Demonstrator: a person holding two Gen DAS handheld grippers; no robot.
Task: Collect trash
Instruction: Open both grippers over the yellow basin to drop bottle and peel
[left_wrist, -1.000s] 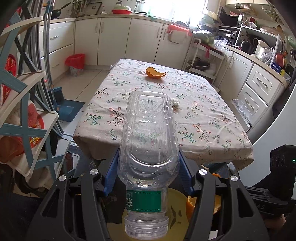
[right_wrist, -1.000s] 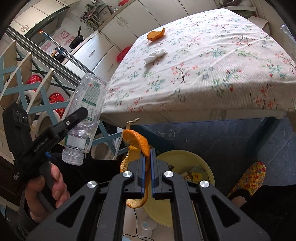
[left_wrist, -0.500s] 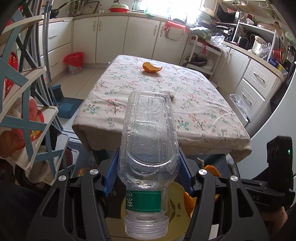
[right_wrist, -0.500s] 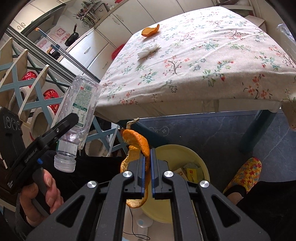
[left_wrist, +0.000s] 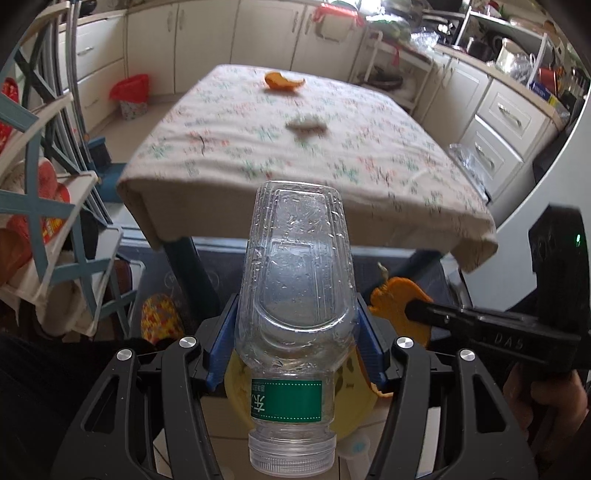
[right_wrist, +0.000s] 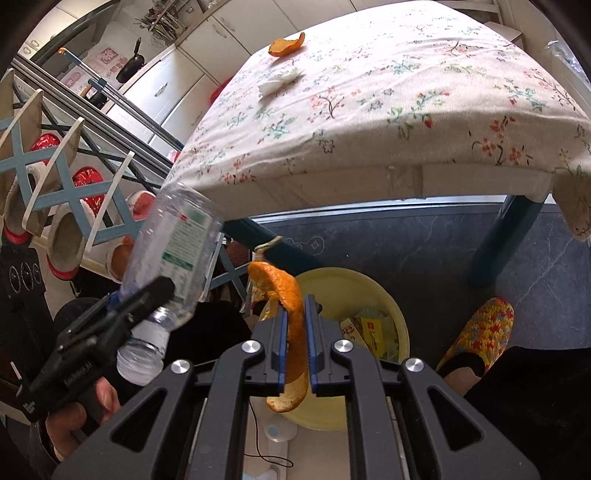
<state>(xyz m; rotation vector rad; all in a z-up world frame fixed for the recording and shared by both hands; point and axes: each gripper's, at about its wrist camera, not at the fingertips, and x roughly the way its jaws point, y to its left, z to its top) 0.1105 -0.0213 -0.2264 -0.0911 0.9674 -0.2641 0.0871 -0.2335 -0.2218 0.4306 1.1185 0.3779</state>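
My left gripper (left_wrist: 295, 314) is shut on a clear, uncapped plastic bottle (left_wrist: 295, 288), neck toward the camera, held above the yellow bin (left_wrist: 356, 410). In the right wrist view the bottle (right_wrist: 173, 251) hangs left of the bin (right_wrist: 354, 275). My right gripper (right_wrist: 295, 312) holds a curled orange peel (right_wrist: 291, 295) over the bin's near rim. Its jaws are opening, and the peel still hangs between the pads. A second peel (right_wrist: 286, 46) and a crumpled white tissue (right_wrist: 279, 81) lie on the floral tablecloth (right_wrist: 406, 92).
The bin stands on the floor before the table, with wrappers (right_wrist: 373, 328) inside. A blue table leg (right_wrist: 506, 236) rises to its right. A person's patterned slipper (right_wrist: 480, 332) is beside it. A shoe rack (right_wrist: 55, 184) stands left. A red basket (left_wrist: 131, 92) sits by the cabinets.
The left gripper and bottle sank and tipped lower toward the bin. The right gripper's jaws have parted slightly around the peel, which has stayed in place.
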